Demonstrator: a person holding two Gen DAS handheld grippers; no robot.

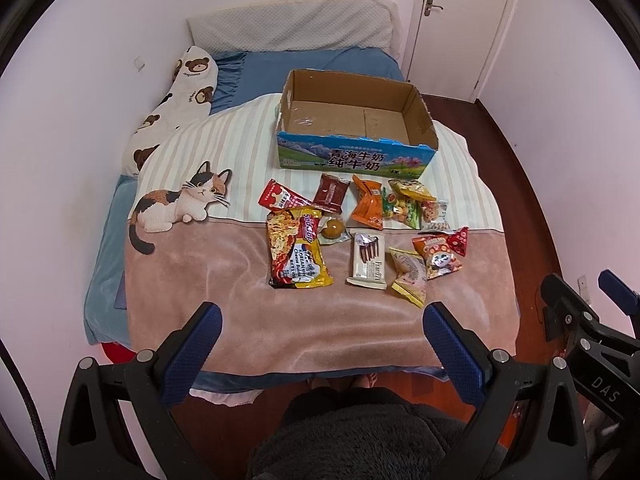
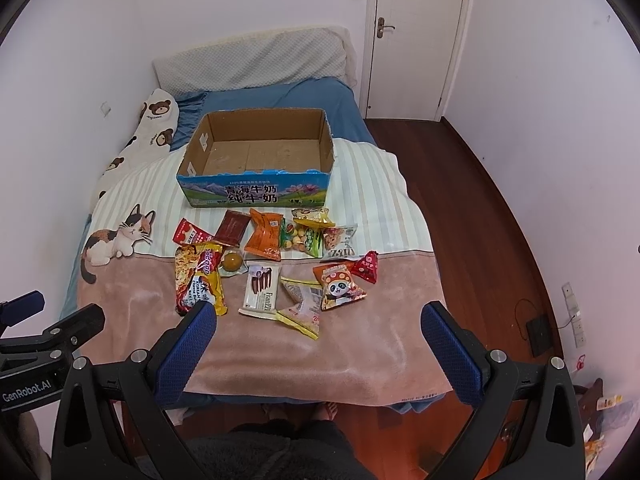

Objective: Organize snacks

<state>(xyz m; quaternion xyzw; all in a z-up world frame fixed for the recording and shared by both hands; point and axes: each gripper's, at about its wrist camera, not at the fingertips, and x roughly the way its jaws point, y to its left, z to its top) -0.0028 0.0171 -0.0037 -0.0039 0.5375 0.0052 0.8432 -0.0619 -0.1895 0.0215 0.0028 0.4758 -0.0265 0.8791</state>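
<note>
We are standing at the foot of the bed, which carries everything: a blanket with a calico cat print, a pink band and cream stripes. Farther up on the stripes sits the cardboard box, open at the top, and its floor shows bare cardboard. Nothing has gone in, so we judge the sorting not begun; every snack is left to move.

The box front reads "青海牛奶 纯牛奶" in white on a blue mountain scene.

The snacks lie in a loose cluster just in front of the box, on the seam between stripes and pink. Largest is the yellow noodle packet, on which we read "KOREAN" and "Cheese". Next comes the white wafer pack marked "Franzzi", then the orange pouch, the panda-print bag and the yellow-edged pouch nearest us. Smaller are the red sachet, the dark brown sachet, a bag of coloured balls, a cookie packet and a red triangular packet. Smallest is the sealed brown egg, touching the noodle packet.

The left tongs and the right tongs both hover near the bed's foot, spread wide and grasping nothing, well short of the snacks.
</note>
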